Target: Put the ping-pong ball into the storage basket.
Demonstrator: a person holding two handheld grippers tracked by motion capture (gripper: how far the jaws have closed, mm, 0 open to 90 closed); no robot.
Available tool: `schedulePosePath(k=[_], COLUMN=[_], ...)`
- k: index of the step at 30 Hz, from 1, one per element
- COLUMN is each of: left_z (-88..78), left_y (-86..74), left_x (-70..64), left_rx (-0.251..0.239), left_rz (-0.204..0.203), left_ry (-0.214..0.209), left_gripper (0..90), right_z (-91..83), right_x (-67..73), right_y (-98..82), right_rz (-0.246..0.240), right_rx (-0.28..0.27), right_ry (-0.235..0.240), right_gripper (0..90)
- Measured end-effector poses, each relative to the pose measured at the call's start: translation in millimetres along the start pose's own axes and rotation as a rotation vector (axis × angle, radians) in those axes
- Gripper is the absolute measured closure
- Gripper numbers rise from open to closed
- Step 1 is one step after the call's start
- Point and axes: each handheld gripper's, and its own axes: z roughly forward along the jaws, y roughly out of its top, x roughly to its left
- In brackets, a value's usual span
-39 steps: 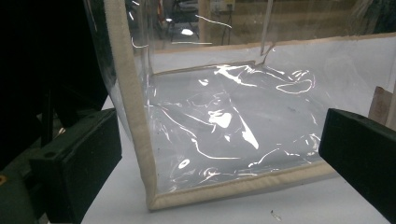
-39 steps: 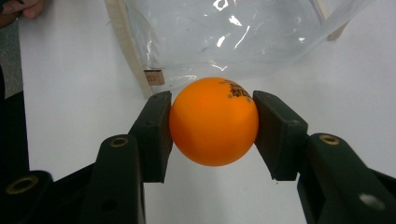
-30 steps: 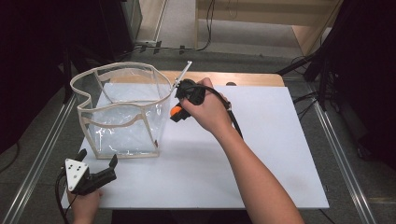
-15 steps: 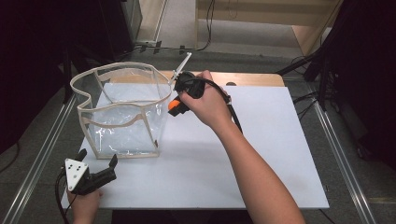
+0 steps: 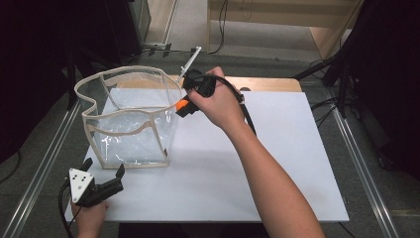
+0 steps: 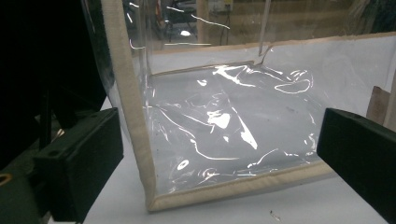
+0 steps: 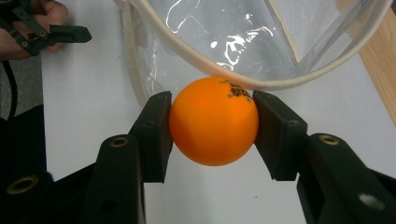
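Fingers (image 7: 156,135) of our right gripper (image 7: 212,133) pinch an orange ball (image 7: 214,121) from both sides, with the pads flat against its smooth, matt, round skin; a dark printed mark sits near its top. Just beyond the ball runs the cream fabric rim of a clear plastic bag (image 7: 243,42), so we judge we are carrying the ball up to the bag's mouth. The next move calls for clearing that soft rim, getting the ball over the opening, then parting the fingers.

Our left gripper (image 5: 106,183) rests on the white counter (image 5: 277,163) with its fingers (image 6: 79,168) wide apart and holding nothing, the bag's stitched lower corner just ahead of them. The bag's walls are thin, glossy and creased, and the floppy rim bows in a wavy loop.
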Motion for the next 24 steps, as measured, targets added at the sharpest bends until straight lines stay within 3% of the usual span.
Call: schedulePosePath(k=[12,24], left_z=[-0.8,-1.5], left_y=[0.0,0.4], left_x=[2.1,3.3], left_rx=[-0.002,-0.005], left_rz=[-0.018,-0.030], left_ry=[-0.002,-0.003], left_gripper=[4.8,0.0], right_z=[-12.6,-18.7], right_x=[-1.3,0.5], right_y=[7.9,18.4], right_rz=[-0.002,-0.014], right_rx=[-0.014,-0.021], right_ry=[-0.003,-0.006], right_gripper=[48.2,48.2])
